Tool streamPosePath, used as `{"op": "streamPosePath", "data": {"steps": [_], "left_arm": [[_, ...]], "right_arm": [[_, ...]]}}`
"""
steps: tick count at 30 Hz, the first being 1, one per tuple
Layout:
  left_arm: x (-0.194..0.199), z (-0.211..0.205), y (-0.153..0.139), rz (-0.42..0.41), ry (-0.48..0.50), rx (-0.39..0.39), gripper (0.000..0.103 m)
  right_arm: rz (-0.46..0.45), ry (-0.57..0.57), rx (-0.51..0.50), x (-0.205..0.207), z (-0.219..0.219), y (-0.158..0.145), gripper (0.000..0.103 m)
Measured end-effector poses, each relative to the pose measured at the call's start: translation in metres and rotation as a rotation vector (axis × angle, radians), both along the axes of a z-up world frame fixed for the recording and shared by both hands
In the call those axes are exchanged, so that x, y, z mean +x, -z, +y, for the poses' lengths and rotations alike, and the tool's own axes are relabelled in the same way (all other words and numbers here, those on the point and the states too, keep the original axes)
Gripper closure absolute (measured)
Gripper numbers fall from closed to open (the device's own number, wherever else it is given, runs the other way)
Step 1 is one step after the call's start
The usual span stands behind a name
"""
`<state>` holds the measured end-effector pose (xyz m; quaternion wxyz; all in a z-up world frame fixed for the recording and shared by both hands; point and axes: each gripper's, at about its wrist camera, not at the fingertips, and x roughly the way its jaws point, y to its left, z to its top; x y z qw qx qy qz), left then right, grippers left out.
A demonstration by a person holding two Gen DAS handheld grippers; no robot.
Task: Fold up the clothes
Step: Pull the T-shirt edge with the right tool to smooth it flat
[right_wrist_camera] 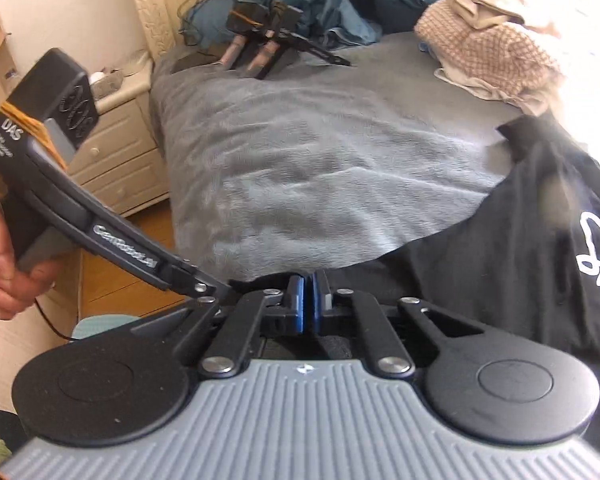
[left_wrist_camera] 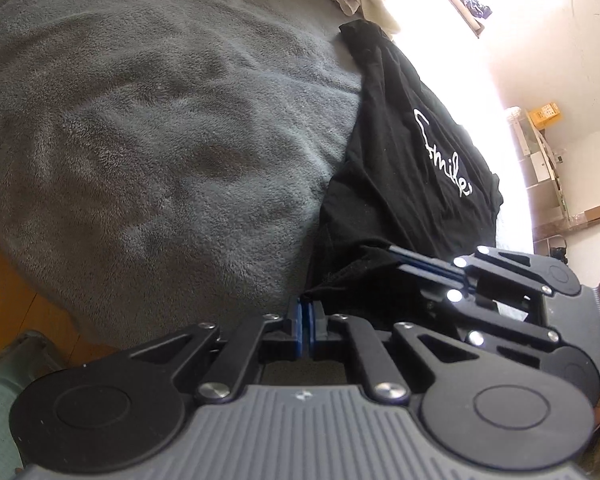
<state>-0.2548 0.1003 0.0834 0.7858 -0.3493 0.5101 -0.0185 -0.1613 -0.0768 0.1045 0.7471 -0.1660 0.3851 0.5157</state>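
Black t-shirt (left_wrist_camera: pixel 404 148) with white script lies rumpled on grey blanket (left_wrist_camera: pixel 160 120) — both tools pinching its edge.

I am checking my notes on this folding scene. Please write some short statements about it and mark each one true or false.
1. The shirt is black with white script. True.
2. The shirt lies on a wooden table. False: it lies on a grey blanket.
3. The left gripper is wide open. False: its jaws are shut.
4. The right gripper is shut at the shirt's edge. True.
5. A pile of beige clothes sits at the far side of the bed. True.
6. The shirt is fully folded. False: it is spread out and creased.
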Motion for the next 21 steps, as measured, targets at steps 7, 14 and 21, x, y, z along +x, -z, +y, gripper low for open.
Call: {"op": "streamPosePath", "data": {"steps": [7,14,21], "left_arm": [[-0.027,0.015,0.014,0.066,-0.001,0.036,0.099],[-0.014,0.032,-0.014,-0.054,-0.041,-0.005,0.063],[0.037,-0.007,-0.023,-0.13,0.21,0.08,0.05]], "right_arm": [[0.011,-0.091,-0.079,-0.025,0.011,0.04,0.1],[0.015,-0.071,-0.077,-0.027,0.014,0.051,0.097],[0.108,0.072,-0.042,-0.029,-0.013,0.034,0.081]]}}
